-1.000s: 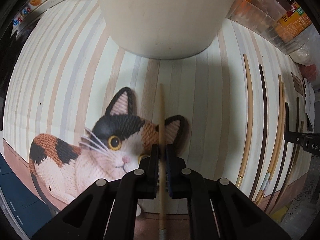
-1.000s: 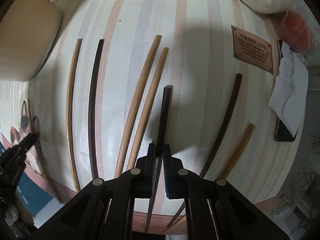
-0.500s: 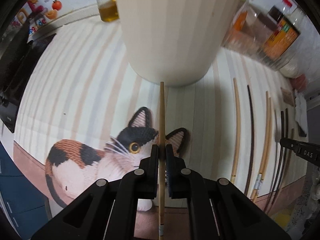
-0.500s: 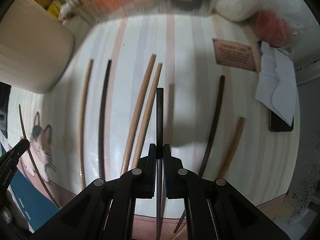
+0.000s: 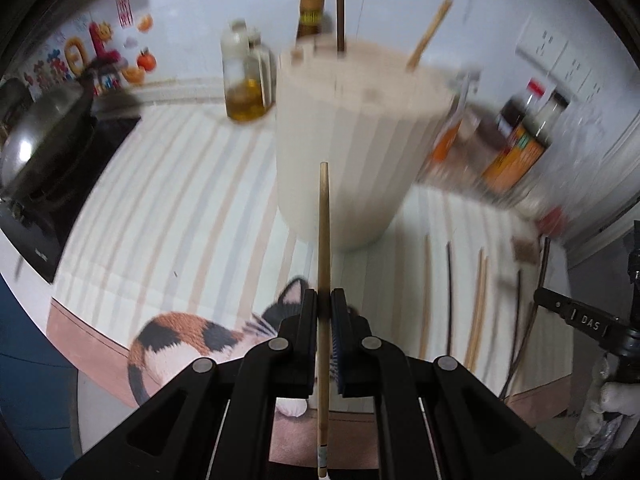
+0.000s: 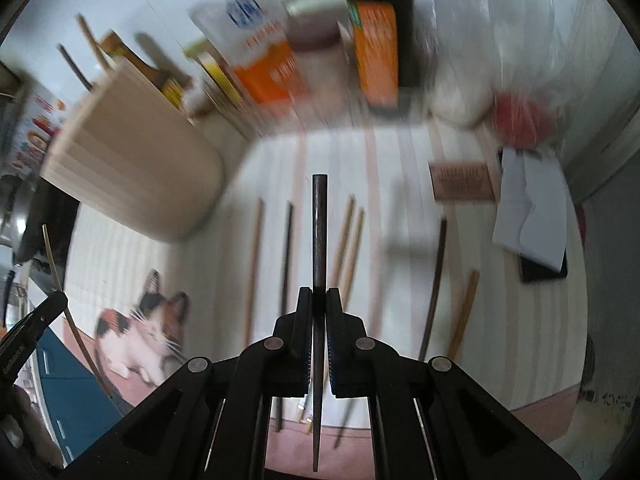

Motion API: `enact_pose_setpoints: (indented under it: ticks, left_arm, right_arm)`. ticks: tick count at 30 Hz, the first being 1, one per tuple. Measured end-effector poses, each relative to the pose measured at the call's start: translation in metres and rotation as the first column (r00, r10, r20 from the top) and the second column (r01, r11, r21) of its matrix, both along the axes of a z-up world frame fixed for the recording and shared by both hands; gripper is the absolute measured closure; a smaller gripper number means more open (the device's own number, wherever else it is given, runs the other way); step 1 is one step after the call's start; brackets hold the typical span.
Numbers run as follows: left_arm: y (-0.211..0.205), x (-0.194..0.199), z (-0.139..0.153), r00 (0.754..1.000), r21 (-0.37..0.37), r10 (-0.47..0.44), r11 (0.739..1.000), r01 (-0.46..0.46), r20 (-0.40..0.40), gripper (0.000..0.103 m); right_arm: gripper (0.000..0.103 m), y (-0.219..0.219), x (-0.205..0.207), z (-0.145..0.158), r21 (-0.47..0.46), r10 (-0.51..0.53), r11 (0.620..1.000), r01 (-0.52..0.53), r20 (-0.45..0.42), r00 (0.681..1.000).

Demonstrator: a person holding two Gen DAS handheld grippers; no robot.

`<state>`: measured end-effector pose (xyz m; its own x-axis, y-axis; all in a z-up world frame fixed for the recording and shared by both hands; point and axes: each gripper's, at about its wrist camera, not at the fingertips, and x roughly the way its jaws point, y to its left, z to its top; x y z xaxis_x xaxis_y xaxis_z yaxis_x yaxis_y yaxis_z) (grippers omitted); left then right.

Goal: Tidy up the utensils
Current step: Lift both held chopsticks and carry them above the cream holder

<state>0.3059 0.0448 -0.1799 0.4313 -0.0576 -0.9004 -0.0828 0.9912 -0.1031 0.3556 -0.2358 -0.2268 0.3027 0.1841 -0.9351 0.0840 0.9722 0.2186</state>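
Observation:
My left gripper [image 5: 324, 300] is shut on a light wooden chopstick [image 5: 323, 232], held above the striped mat [image 5: 152, 208] with its tip before the cream utensil holder [image 5: 352, 140]. Two chopsticks stand in that holder. My right gripper [image 6: 319, 300] is shut on a dark chopstick [image 6: 319, 232], lifted over the mat [image 6: 400, 208]. Several more chopsticks, light and dark, lie side by side on the mat [image 6: 348, 240]. The holder [image 6: 132, 160] shows at the upper left of the right wrist view. The left gripper with its chopstick appears at that view's left edge [image 6: 44, 312].
Bottles and jars [image 5: 246, 76] stand behind the holder, with boxes and packets [image 6: 372, 52] along the back wall. A pan [image 5: 40, 136] sits on a dark hob at the left. A brown label [image 6: 460, 180], white paper [image 6: 532, 216] and a phone lie at the mat's right.
Both grippers have risen from the mat, each carrying its chopstick, and tilted up so the holder's top, bottles and wall came into view.

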Motion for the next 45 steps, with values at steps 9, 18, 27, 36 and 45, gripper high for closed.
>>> enact_pose_setpoints:
  ticks: [9, 18, 27, 36, 45]
  left_arm:
    - [0.012, 0.000, 0.099, 0.975, -0.043, 0.032, 0.999, -0.023, 0.218, 0.099]
    - [0.008, 0.055, 0.175, 0.914, -0.021, 0.049, 0.999, -0.045, 0.404, 0.099]
    - [0.021, 0.128, 0.184, 0.885, -0.055, 0.125, 0.992, -0.113, 0.448, 0.099]
    - [0.029, 0.193, 0.153, 0.902, -0.097, 0.118, 0.992, -0.085, 0.416, 0.099]
    - [0.031, 0.227, 0.122, 0.910, -0.167, 0.117, 0.985, -0.054, 0.398, 0.099]
  right_arm:
    - [0.097, 0.032, 0.024, 0.108, 0.098, 0.015, 0.994, -0.043, 0.270, 0.963]
    - [0.097, 0.072, 0.076, 0.209, 0.115, 0.035, 0.988, -0.108, 0.509, 0.860]
    - [0.097, 0.094, 0.146, 0.226, 0.148, -0.031, 0.987, -0.066, 0.574, 0.818]
    - [0.097, 0.105, 0.188, 0.215, 0.169, -0.118, 0.985, 0.019, 0.602, 0.790]
    - [0.097, 0.108, 0.194, 0.182, 0.193, -0.174, 0.979, 0.067, 0.613, 0.770]
